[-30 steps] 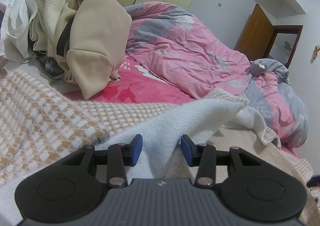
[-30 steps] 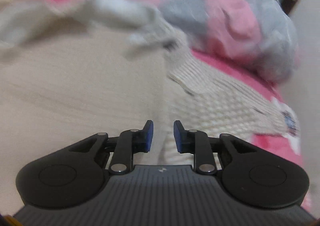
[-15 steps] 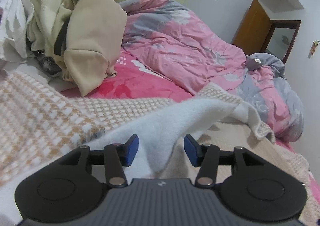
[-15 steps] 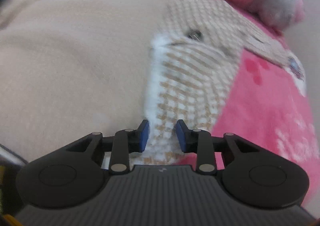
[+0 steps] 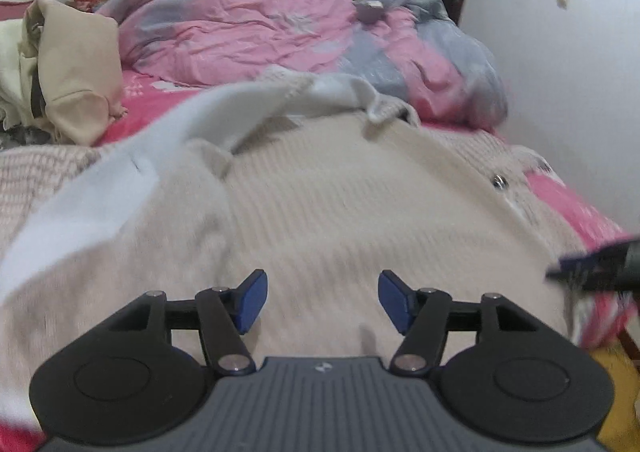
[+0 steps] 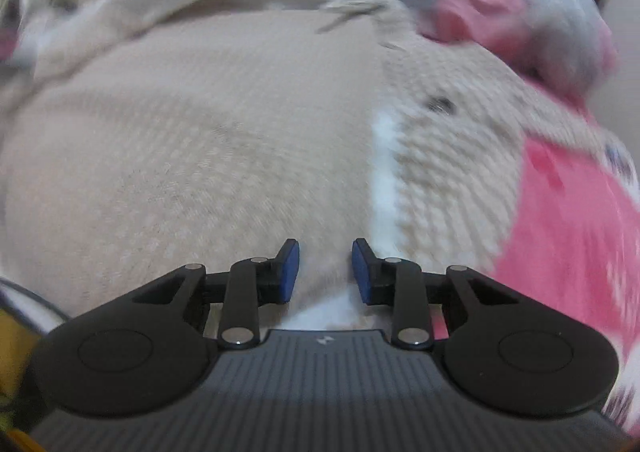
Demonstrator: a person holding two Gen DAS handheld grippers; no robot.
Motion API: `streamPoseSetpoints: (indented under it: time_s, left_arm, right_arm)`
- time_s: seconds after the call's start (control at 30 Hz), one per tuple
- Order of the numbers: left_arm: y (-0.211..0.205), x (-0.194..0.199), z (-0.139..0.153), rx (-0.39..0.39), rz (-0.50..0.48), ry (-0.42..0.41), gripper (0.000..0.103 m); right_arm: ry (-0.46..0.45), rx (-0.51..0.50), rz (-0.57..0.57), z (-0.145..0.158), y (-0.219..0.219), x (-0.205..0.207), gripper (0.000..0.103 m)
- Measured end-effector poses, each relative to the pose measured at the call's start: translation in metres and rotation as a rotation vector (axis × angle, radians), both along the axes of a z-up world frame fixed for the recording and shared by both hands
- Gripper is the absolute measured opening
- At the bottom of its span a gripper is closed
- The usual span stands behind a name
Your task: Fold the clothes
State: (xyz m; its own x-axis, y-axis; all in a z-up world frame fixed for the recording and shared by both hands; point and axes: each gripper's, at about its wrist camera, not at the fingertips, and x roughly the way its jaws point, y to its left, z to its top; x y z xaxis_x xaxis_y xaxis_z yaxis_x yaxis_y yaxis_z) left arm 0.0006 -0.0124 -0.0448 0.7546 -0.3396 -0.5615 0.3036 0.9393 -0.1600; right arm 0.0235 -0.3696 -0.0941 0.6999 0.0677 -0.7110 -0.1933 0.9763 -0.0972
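Cardigan (image 5: 340, 204), beige knit, fills mid-frame on the pink bed (image 5: 568, 196); no readable writing shows. Left gripper (image 5: 320, 302) spread wide, empty; right gripper (image 6: 325, 272) parted, gripping nothing.

We find no readable words, numbers or brand names in either view. Only a small pale emblem sits on each claw's ribbed grey housing (image 5: 322, 367), behind the fingers; we cannot make it out.

— Left hand-held gripper (image 5: 320, 302)?
— Jaws wide apart, gripping nothing, hovering over beige knit garment (image 5: 340, 192) spread on bed (image 5: 568, 196).
— Beyond?
— White lining flap (image 5: 160, 156) lifted at left; pink-grey duvet (image 5: 280, 28) bunched behind.
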Motion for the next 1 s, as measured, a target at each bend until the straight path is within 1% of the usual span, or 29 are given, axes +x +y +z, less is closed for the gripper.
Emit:
streamPoseSetpoints:
  time_s: [0.07,0.1,0.2,0.27,0.33,0.4,0.47,0.53,0.63,0.73,0.8,0.83,0.9,0.97,1.0]
  left_arm:
    - [0.007,-0.018,0.007,0.009,-0.002,-0.040,0.064]
    - [0.012,-0.026,0.012,0.014,0.005,-0.059,0.066]
    - [0.036,-0.048,0.023,0.038,0.061,-0.082,0.068]
    - [0.054,-0.061,0.025,0.060,0.120,-0.072,0.069]
    - [0.076,-0.074,0.022,0.064,0.198,-0.056,0.069]
    - [0.098,-0.085,0.018,0.045,0.283,-0.033,0.068]
    - [0.121,-0.091,0.012,0.007,0.368,-0.006,0.068]
    - [0.141,-0.092,0.006,-0.031,0.444,0.016,0.068]
    - [0.161,-0.091,0.000,-0.043,0.523,0.034,0.066]
    - [0.171,-0.084,-0.007,-0.089,0.543,0.045,0.066]
    - [0.177,-0.081,-0.013,-0.138,0.536,0.048,0.065]
    - [0.179,-0.079,-0.016,-0.160,0.533,0.054,0.065]
    - [0.183,-0.072,-0.023,-0.203,0.529,0.071,0.062]
    - [0.184,-0.068,-0.027,-0.219,0.539,0.075,0.060]
    - [0.184,-0.066,-0.029,-0.220,0.548,0.074,0.055]
  right_arm:
    - [-0.033,0.076,-0.034,0.012,-0.008,-0.015,0.030]
    - [-0.051,0.110,-0.033,0.018,-0.008,-0.021,0.030]
    - [-0.085,0.227,0.015,0.029,0.006,-0.030,0.034]
    - [-0.096,0.310,0.065,0.034,0.022,-0.028,0.038]
    - [-0.108,0.393,0.115,0.039,0.038,-0.026,0.038]
    - [-0.119,0.476,0.166,0.044,0.053,-0.025,0.038]
    - [-0.109,0.515,0.215,0.046,0.077,-0.018,0.038]
    - [-0.064,0.564,0.251,0.043,0.099,-0.005,0.038]
    - [0.031,0.666,0.289,0.035,0.126,0.018,0.038]
    - [0.185,0.838,0.296,0.026,0.143,0.032,0.038]
    - [0.254,0.971,0.325,0.022,0.151,0.033,0.038]
    - [0.273,1.007,0.331,0.020,0.154,0.033,0.040]
    - [0.277,0.991,0.302,0.015,0.156,0.030,0.041]
    - [0.282,0.975,0.274,0.010,0.158,0.028,0.042]
    - [0.284,0.967,0.260,0.007,0.159,0.027,0.042]
